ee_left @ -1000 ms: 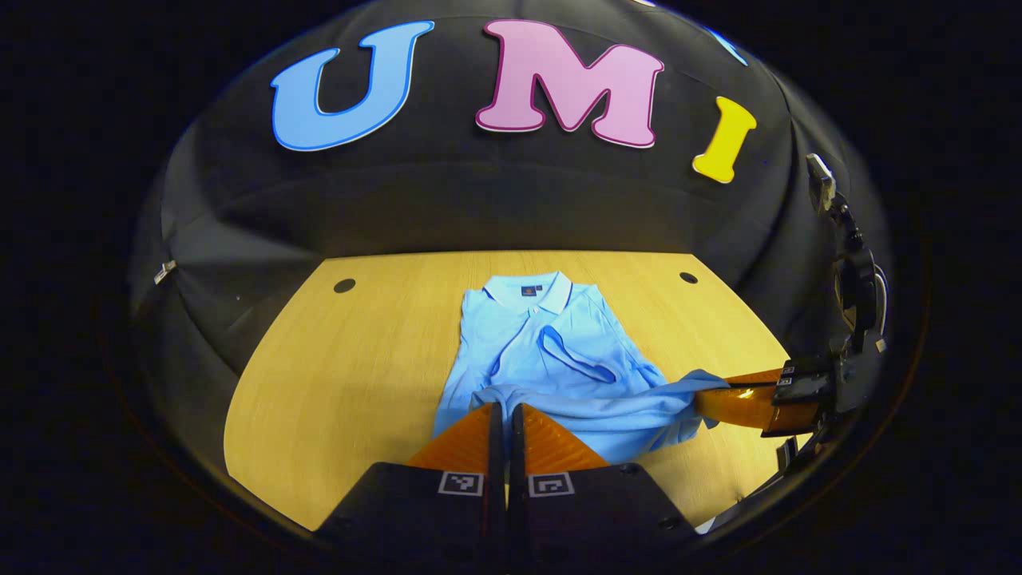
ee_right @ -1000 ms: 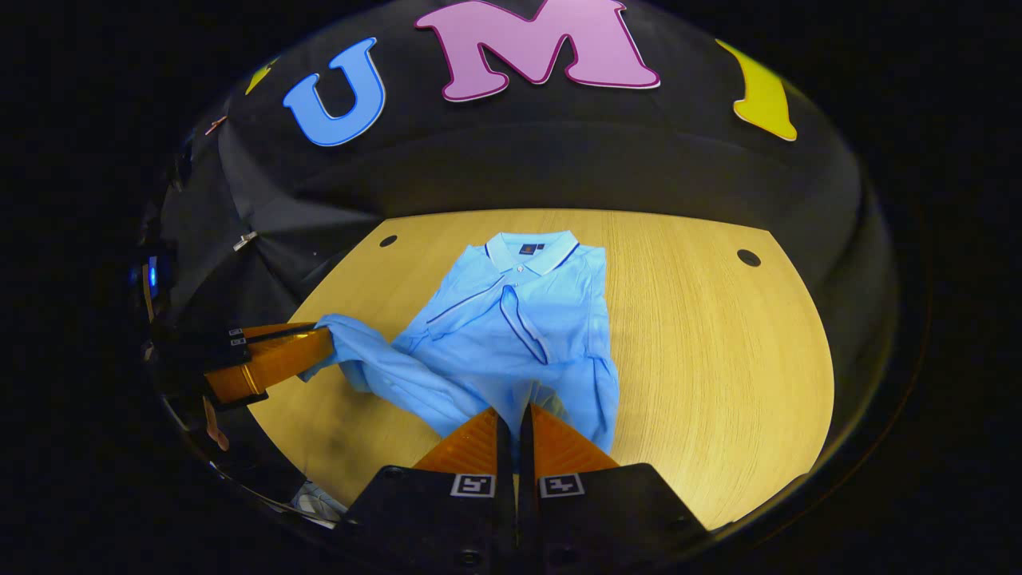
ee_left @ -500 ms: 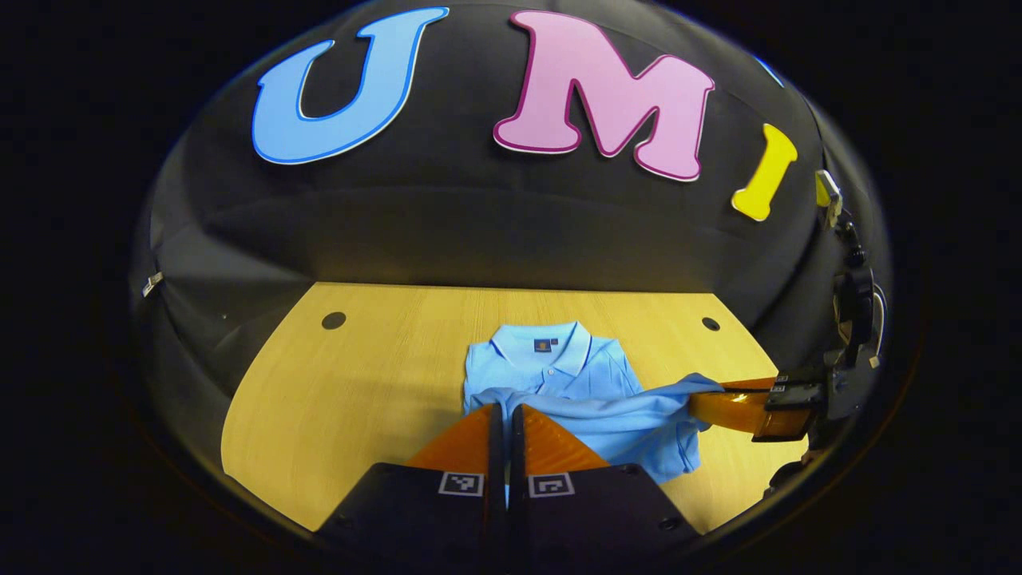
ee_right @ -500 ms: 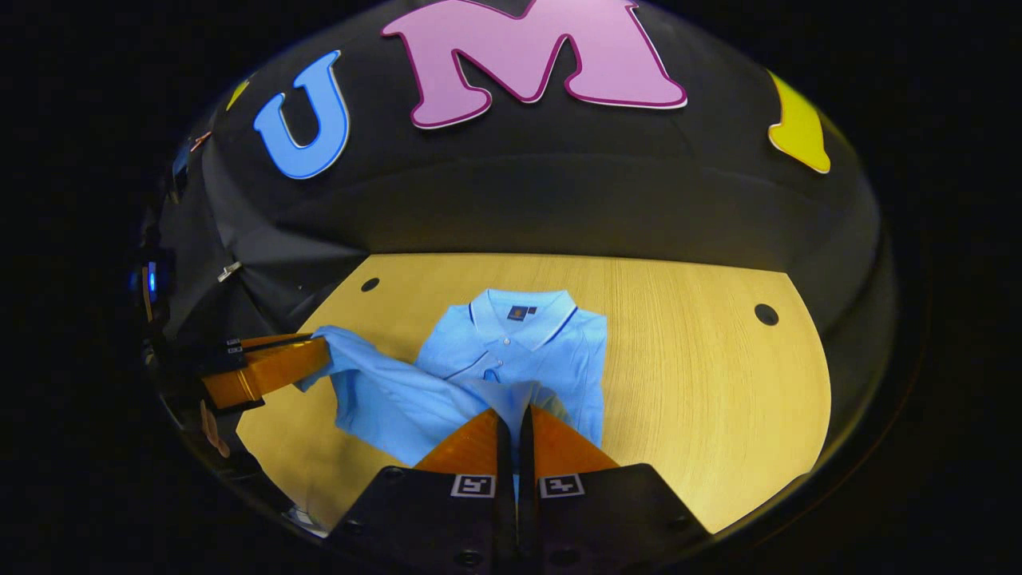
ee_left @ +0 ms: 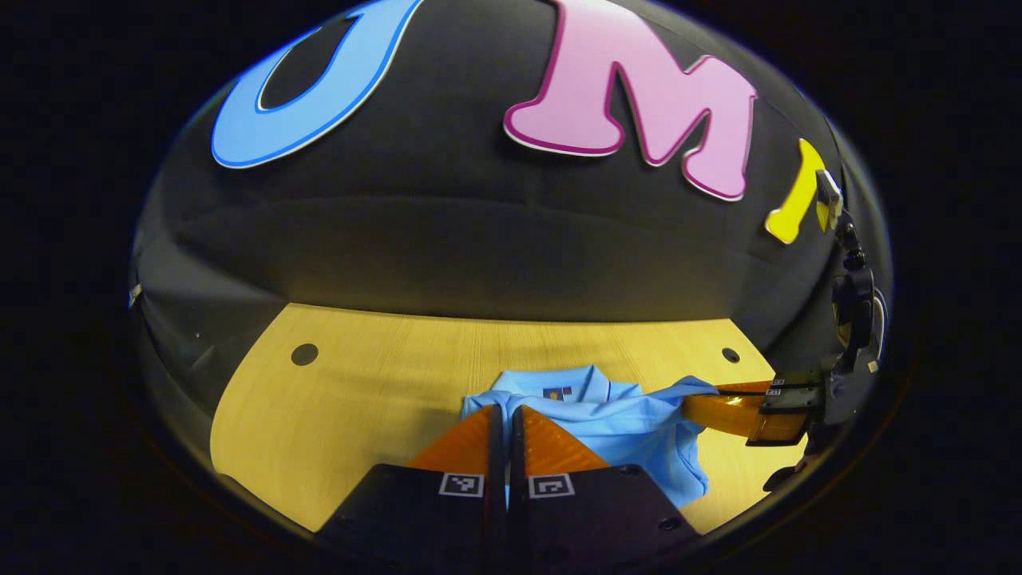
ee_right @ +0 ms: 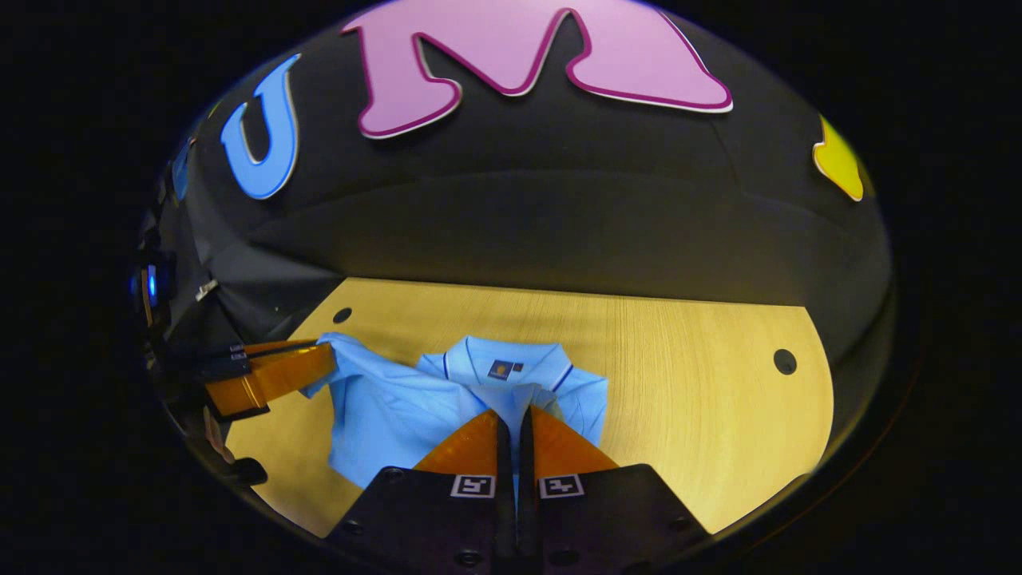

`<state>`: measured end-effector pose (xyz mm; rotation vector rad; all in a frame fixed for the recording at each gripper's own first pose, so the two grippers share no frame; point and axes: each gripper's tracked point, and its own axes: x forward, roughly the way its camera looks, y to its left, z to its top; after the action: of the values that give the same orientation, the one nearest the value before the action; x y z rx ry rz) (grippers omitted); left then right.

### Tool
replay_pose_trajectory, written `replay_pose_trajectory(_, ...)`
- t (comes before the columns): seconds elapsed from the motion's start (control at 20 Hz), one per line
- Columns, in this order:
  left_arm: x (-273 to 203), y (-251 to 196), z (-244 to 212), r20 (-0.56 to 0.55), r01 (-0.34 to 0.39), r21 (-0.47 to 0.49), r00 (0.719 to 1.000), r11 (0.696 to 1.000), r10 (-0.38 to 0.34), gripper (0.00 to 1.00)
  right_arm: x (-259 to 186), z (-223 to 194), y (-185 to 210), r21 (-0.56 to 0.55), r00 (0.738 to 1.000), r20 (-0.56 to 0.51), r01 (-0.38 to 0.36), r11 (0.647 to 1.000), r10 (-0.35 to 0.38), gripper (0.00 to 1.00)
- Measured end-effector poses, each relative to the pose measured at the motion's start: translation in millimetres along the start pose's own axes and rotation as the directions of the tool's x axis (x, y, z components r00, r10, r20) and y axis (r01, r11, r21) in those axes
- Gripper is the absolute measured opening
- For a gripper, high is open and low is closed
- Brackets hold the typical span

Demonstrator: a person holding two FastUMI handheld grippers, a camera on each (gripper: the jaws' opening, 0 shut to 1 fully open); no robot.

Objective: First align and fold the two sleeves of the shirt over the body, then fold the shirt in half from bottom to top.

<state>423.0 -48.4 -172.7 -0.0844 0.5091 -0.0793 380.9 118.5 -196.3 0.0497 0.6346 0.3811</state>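
Left gripper view: I am looking across the wooden table (ee_left: 359,399), which is carrying the light blue polo shirt (ee_left: 631,427) near its middle. The shirt's hem edge is being held up off the table and is hanging over the body, close to the collar (ee_left: 559,383), so the lower half is lying partly doubled over the upper half. I am keeping the left gripper (ee_left: 505,419) pinched onto one corner of that hem, fingers nearly together with cloth between them. The right gripper (ee_left: 703,407) is showing at the far right, clamping the other hem corner.

Right gripper view: I am seeing the same table (ee_right: 703,399) and shirt (ee_right: 391,407), collar (ee_right: 503,359) facing away. The right gripper (ee_right: 515,423) is gripping blue fabric between its closed fingers; the left gripper (ee_right: 315,363) is holding its corner at the left. Two dark round holes (ee_right: 785,361) are marking the tabletop's far corners.
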Motion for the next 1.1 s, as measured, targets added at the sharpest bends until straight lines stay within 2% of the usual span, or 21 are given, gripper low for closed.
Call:
replay_pose_trajectory(0.15,30.6,13.2,-0.1,-0.003,-0.01,0.016,1.0,1.0,0.01,0.06,29.3,14.6,-19.6,-0.033,0.999,0.012,0.03,0.999,-0.03,0.05)
replay_pose_trajectory(0.3,58.8,21.2,-5.9,-0.017,-0.014,-0.014,1.0,1.0,0.013,0.06,56.0,21.3,-26.5,-0.052,0.999,0.018,0.038,0.998,-0.037,0.05)
replay_pose_trajectory(0.5,104.1,27.1,-15.7,-0.004,-0.015,-0.003,1.0,1.0,0.015,0.06,92.1,14.5,-40.6,-0.047,0.997,0.024,0.079,0.996,-0.078,0.05)
replay_pose_trajectory(0.65,118.1,30.1,-20.7,-0.001,-0.019,0.026,1.0,0.999,0.019,0.07,109.7,3.1,-47.5,-0.021,0.994,0.008,0.109,0.994,-0.109,0.05)
replay_pose_trajectory(0.7,124.0,33.1,-21.8,0.002,-0.023,0.035,1.0,0.999,0.023,0.08,115.1,1.5,-50.5,-0.017,0.994,0.007,0.108,0.994,-0.108,0.06)
replay_pose_trajectory(0.8,129.9,44.4,-22.5,0.013,-0.082,0.059,0.997,0.995,0.081,0.15,116.1,0.7,-51.5,-0.023,0.994,0.014,0.105,0.994,-0.104,0.08)
replay_pose_trajectory(0.9,126.0,48.5,-25.5,0.005,-0.1,0.058,0.995,0.993,0.1,0.23,109.7,5.5,-51.6,-0.031,0.994,0.028,0.102,0.994,-0.101,0.17)
replay_pose_trajectory(1.05,99.0,40.7,-13.2,0.029,-0.074,0.013,0.997,0.997,0.074,0.75,83.3,17.2,-40.6,-0.012,0.992,0.079,0.1,0.995,-0.099,0.82)
replay_pose_trajectory(1.1,86.8,38.3,-5.5,0.054,-0.07,0.011,0.996,0.997,0.07,0.93,70.9,20.3,-42.0,-0.014,0.989,0.105,0.107,0.994,-0.105,0.82)
